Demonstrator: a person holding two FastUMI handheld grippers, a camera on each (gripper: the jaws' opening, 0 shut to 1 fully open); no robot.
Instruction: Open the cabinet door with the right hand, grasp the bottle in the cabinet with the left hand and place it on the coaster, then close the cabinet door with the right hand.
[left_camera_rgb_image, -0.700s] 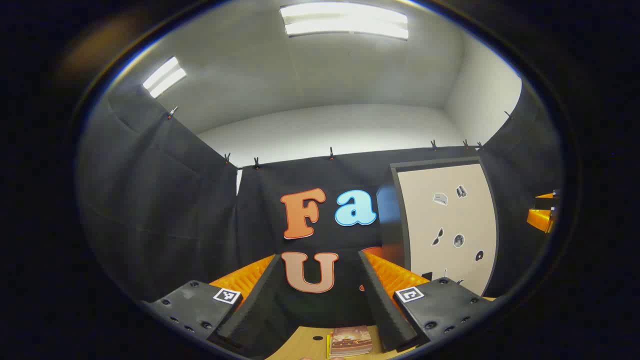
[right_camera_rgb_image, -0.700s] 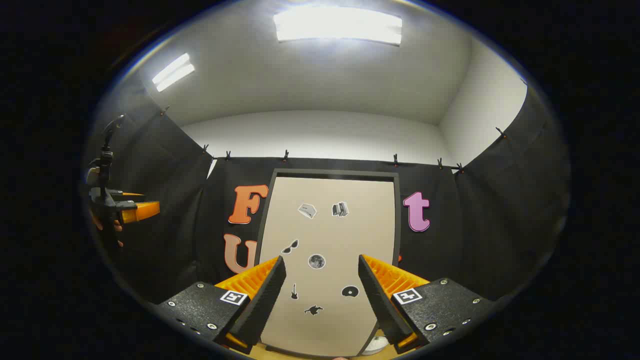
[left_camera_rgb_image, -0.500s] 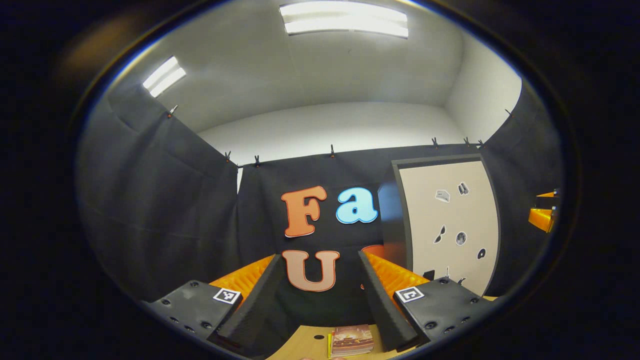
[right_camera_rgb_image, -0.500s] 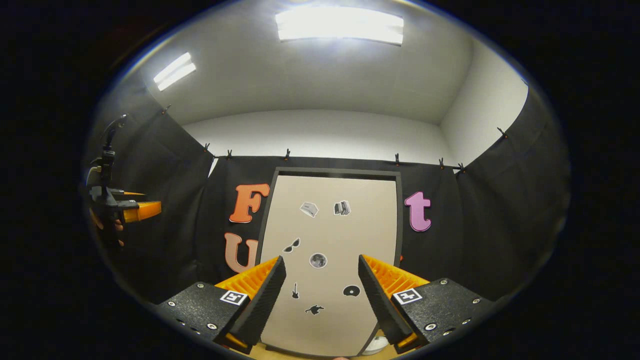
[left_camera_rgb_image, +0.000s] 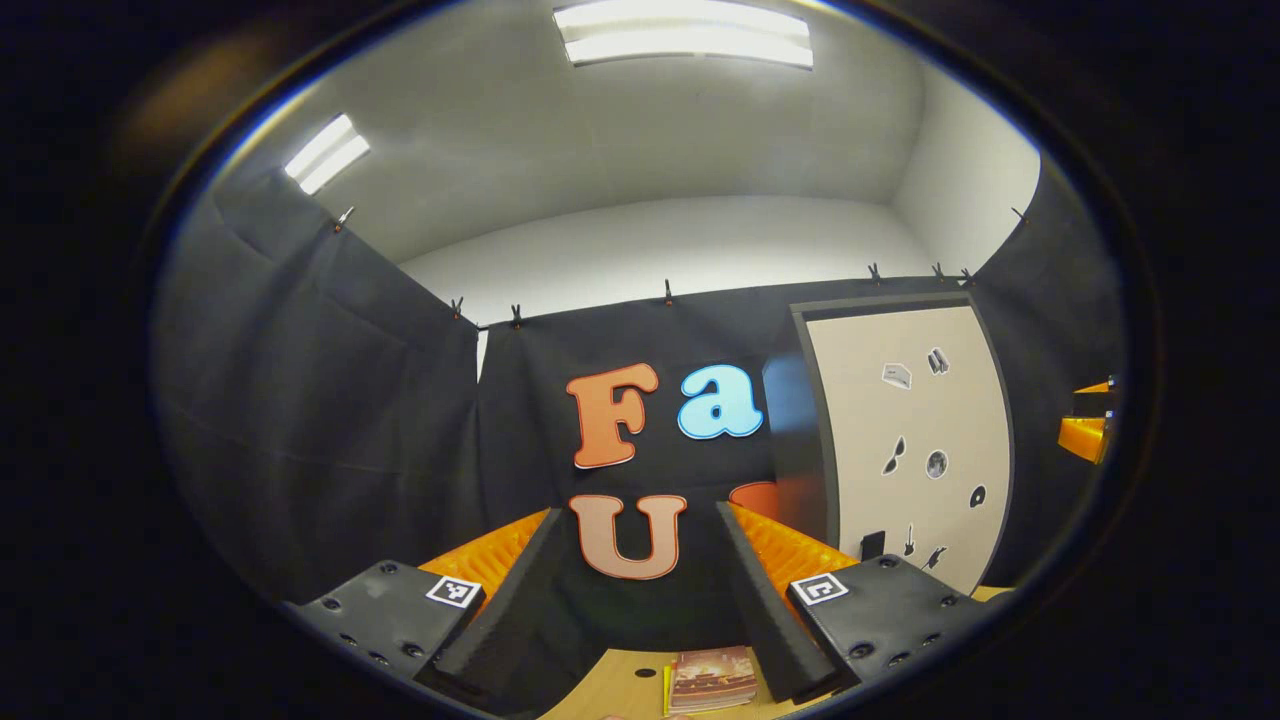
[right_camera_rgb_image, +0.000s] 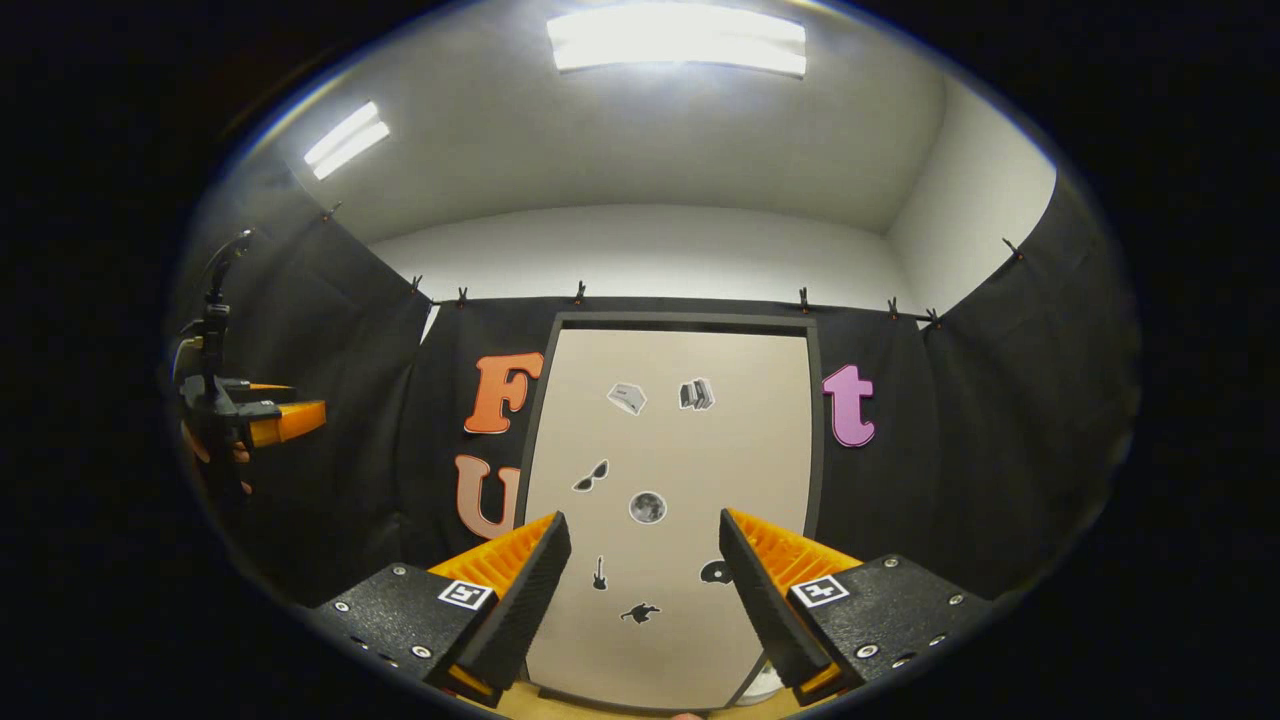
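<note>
Facing closed cabinet door (right_camera_rgb_image: 668, 500), right gripper (right_camera_rgb_image: 645, 600) spread; booklet (left_camera_rgb_image: 712, 678) on table (left_camera_rgb_image: 620, 690).

Black cloth (left_camera_rgb_image: 330, 400) is hanging from small clips (right_camera_rgb_image: 579, 292) around the booth, beneath a white wall (right_camera_rgb_image: 640, 250) and ceiling (left_camera_rgb_image: 620, 130). Two ceiling light panels (right_camera_rgb_image: 676, 40) are glowing overhead. A strip of pale wooden surface (left_camera_rgb_image: 625, 690) is showing at the bottom of the left gripper view.

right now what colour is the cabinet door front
Beige with small black stickers, framed in dark grey: cabinet door, clearest in the right gripper view.
</note>
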